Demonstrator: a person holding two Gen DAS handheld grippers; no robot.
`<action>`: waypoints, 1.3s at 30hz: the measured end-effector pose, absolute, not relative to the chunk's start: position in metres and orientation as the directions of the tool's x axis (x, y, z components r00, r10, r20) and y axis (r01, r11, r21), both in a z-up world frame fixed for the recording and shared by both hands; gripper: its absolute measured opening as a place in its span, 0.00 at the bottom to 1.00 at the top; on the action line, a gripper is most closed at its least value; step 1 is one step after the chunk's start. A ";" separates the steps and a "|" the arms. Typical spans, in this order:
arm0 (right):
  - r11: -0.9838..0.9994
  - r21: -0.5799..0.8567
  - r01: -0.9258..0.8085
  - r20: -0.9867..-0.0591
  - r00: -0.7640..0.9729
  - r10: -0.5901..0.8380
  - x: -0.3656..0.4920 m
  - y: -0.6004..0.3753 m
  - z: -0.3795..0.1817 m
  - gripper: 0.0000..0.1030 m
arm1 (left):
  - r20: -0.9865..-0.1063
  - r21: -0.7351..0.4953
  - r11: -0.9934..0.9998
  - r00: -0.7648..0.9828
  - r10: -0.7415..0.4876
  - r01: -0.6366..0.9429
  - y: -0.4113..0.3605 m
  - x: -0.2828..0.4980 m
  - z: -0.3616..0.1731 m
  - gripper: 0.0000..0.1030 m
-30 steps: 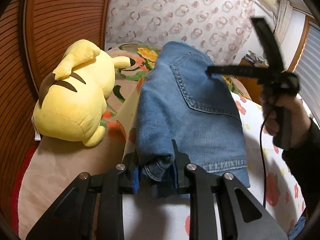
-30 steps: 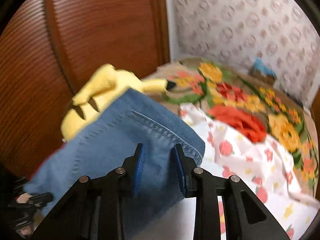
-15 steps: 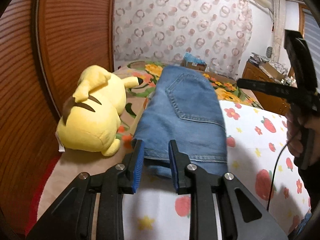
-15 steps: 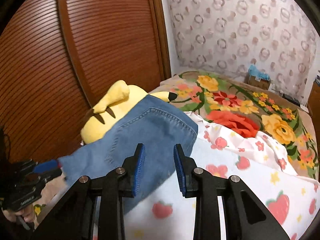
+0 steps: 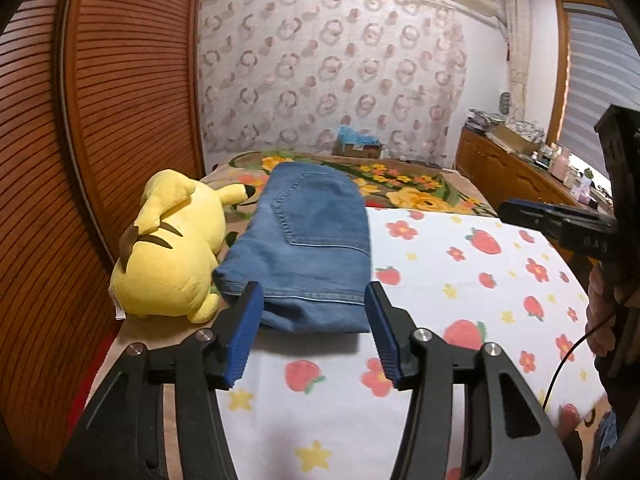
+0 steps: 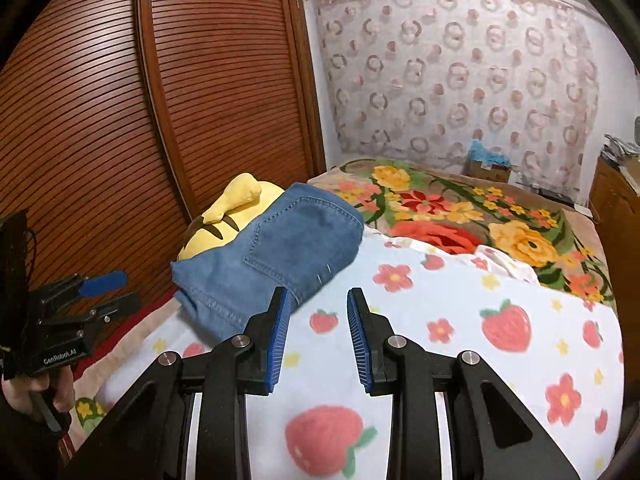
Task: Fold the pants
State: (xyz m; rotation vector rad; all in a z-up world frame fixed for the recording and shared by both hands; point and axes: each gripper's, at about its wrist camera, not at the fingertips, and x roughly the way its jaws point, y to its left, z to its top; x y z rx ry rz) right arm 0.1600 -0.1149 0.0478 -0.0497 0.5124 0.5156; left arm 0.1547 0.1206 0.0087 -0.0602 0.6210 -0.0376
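Two claws, and neither has anything in it right now. My left claw (image 5: pixel 314 330) is spreading its jaws wider, hanging just short of the near edge of the folded pants (image 5: pixel 308 248) with nothing between the blue pads (image 5: pixel 244 330). My right claw (image 6: pixel 316 334) sits part-way apart with only the sheet showing through the gap, off the right side of the pants (image 6: pixel 272 258).

The pants are folded into a compact denim bundle, back pocket facing up, lying on the bed's strawberry-and-flower sheet (image 5: pixel 460 280). Their left edge sits right up against a yellow plush toy (image 5: pixel 172 248), which lies beside the slatted wooden doors (image 5: pixel 100 120). Further back there's a big floral blanket (image 6: pixel 460 216) and a small cardboard box (image 6: pixel 490 166) by the patterned wall.
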 end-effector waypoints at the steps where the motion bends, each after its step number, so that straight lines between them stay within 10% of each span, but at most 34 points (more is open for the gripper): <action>1: 0.875 0.080 -0.477 -0.479 0.752 0.453 0.152 -0.117 0.048 0.29 | -0.578 -0.065 0.998 0.814 -0.057 0.023 0.118 0.152 0.009 0.53; 5: 0.885 0.079 -0.460 -0.473 0.764 0.439 0.131 -0.122 0.048 0.29 | -0.569 -0.081 0.995 0.817 -0.088 0.051 0.105 0.142 0.012 0.80; 14: 0.906 0.098 -0.411 -0.459 0.789 0.408 0.082 -0.147 0.051 0.40 | -0.523 -0.063 0.993 0.844 -0.117 0.098 0.073 0.117 0.023 0.99; 22: 0.931 0.081 -0.357 -0.442 0.824 0.355 0.041 -0.160 0.057 0.58 | -0.489 -0.091 0.986 0.856 -0.169 0.143 0.051 0.100 0.038 1.00; 39: 0.972 0.078 -0.221 -0.340 0.911 0.235 -0.062 -0.197 0.088 0.61 | -0.461 -0.087 0.978 0.863 -0.208 0.189 0.006 0.072 0.081 1.00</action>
